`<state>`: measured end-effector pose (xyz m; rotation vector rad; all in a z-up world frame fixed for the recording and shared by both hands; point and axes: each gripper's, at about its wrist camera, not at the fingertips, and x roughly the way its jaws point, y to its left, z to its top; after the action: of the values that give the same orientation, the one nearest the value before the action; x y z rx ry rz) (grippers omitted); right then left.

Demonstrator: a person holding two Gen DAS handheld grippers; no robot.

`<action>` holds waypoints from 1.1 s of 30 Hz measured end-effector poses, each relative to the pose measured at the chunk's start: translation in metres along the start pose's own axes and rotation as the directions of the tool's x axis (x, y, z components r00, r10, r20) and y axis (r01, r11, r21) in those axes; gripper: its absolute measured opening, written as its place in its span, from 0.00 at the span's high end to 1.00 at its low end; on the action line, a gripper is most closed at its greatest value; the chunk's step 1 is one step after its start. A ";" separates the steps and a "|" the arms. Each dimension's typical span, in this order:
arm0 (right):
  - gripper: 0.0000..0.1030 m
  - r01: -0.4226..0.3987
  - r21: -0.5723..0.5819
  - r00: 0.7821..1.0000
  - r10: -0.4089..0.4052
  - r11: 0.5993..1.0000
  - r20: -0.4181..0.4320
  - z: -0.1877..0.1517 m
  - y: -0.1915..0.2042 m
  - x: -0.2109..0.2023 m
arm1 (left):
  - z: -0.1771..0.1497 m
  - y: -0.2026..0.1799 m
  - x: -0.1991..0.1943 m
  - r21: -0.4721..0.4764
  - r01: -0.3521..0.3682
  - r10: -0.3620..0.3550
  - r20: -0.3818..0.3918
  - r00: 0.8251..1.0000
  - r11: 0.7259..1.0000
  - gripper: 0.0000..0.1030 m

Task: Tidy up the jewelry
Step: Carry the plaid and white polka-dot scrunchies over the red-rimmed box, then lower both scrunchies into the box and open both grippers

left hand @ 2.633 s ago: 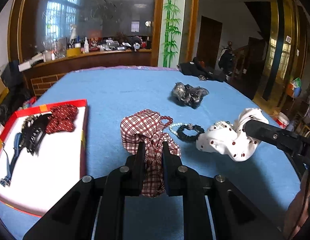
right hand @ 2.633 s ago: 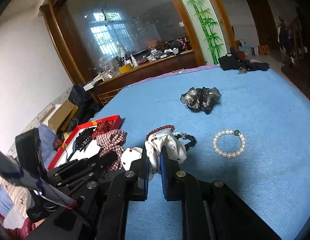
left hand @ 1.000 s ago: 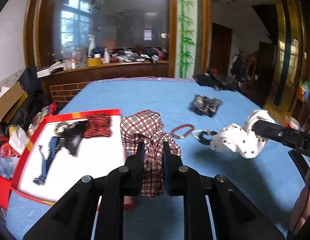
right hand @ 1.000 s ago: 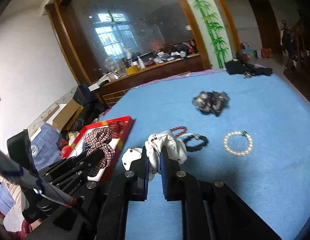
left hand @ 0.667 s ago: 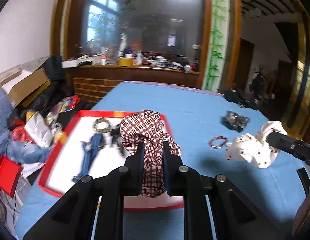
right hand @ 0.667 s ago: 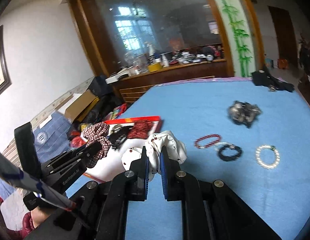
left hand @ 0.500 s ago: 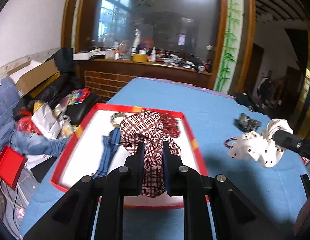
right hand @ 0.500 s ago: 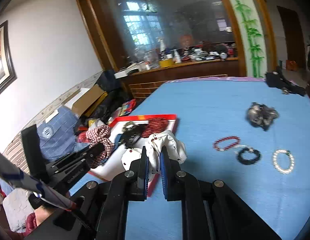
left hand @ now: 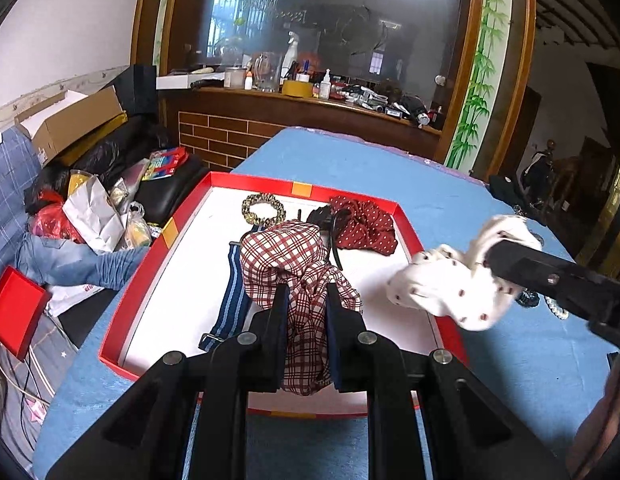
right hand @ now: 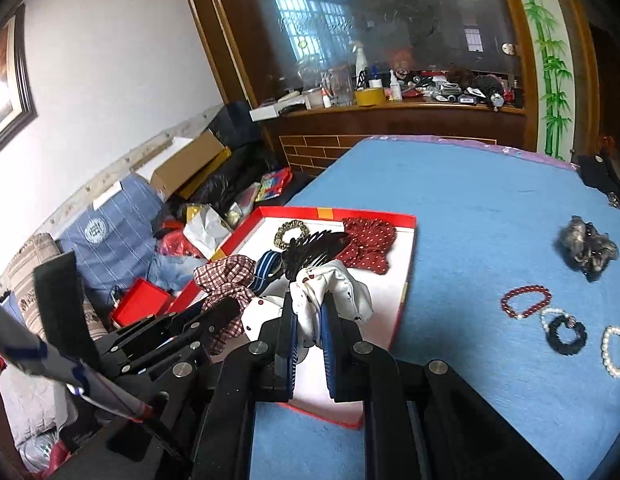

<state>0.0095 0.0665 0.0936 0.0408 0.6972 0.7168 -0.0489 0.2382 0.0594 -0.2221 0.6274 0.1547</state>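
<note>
blue-clothed table [left hand: 509,380]: red-rimmed white tray [left hand: 182,280] directly under left gripper [left hand: 306,304], clamping red plaid fabric scrunchie [left hand: 286,256]; right gripper [right hand: 310,316], pinching white dotted fabric scrunchie [right hand: 341,284], over tray's right edge.

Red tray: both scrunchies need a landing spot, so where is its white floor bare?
The red tray is bare along its left side, between the left wall and the blue striped band, and near its front wall. The far end is crowded: leopard scrunchie, black comb, red dotted scrunchie.

Left black two-finger gripper [left hand: 304,300]: angled downward, jaws clamped on cloth; right black two-finger gripper [right hand: 310,312]: angled downward, jaws likewise clamped, just beside the left
</note>
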 end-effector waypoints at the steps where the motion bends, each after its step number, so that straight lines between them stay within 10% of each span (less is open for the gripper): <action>1: 0.88 0.003 0.003 1.000 -0.003 1.000 -0.002 0.000 0.000 0.004 | 0.000 0.001 0.002 -0.003 0.002 -0.002 -0.006 1.000 1.000 0.85; 33: 0.85 0.056 0.081 0.985 -0.042 0.995 -0.169 -0.020 -0.027 0.081 | -0.007 0.006 0.046 -0.014 -0.040 0.038 -0.127 0.991 0.999 0.84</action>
<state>0.0574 0.0923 0.0246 0.0425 0.8868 0.6476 -0.0173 0.2455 0.0252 -0.2371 0.7576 0.1845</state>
